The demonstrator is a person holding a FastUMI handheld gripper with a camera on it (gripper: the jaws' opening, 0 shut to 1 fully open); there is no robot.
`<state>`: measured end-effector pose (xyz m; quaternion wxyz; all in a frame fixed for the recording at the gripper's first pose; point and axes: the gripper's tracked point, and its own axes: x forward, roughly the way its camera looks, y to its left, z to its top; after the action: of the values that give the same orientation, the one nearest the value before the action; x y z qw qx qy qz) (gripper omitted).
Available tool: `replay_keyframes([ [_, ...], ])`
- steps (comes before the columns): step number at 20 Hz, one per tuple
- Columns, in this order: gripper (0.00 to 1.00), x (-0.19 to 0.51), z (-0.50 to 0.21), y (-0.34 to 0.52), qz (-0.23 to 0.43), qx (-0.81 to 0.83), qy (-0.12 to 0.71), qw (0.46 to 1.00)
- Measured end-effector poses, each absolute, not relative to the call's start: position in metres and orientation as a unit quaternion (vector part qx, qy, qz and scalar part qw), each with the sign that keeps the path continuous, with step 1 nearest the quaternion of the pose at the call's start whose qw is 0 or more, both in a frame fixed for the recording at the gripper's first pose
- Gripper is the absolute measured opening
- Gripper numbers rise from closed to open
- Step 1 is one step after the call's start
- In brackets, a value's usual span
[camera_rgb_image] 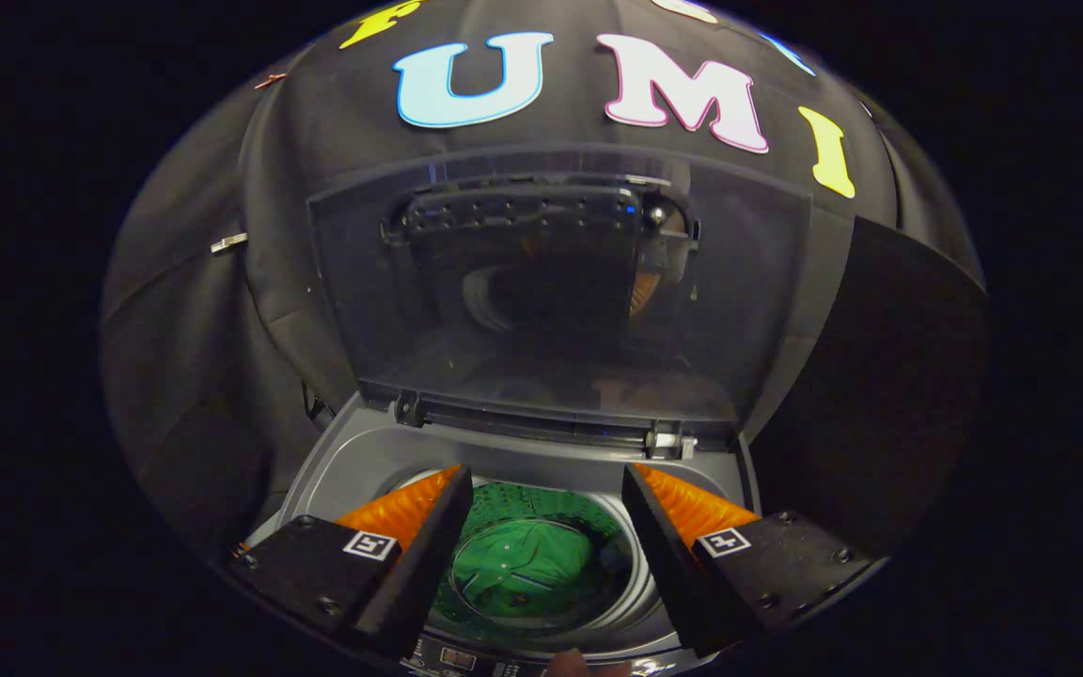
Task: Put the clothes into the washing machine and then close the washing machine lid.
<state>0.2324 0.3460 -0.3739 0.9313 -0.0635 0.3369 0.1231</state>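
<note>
Washer open, gripper (546, 508) hovering over the drum.
Jaws spread wide, gripping nothing. Green clothes (523, 564) down in the washing machine (363, 456) tub, below and between the fingers. Clear lid (560, 291) upright at the rear edge, against black cloth booth wall (194, 310).
</note>
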Motion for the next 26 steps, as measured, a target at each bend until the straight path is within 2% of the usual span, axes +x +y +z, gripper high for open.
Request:
replay_keyframes([
  [7, 1.0, 0.229, -0.313, 0.353, 0.148, -0.052, 0.264, 0.952],
  [14, 1.0, 0.226, -0.216, 0.364, 0.168, -0.03, 0.183, 0.968],
  [20, 1.0, 0.227, -0.152, 0.372, 0.174, -0.031, 0.146, 0.973],
  [26, 0.99, 0.252, -0.122, 0.377, 0.168, -0.03, 0.131, 0.977],
])
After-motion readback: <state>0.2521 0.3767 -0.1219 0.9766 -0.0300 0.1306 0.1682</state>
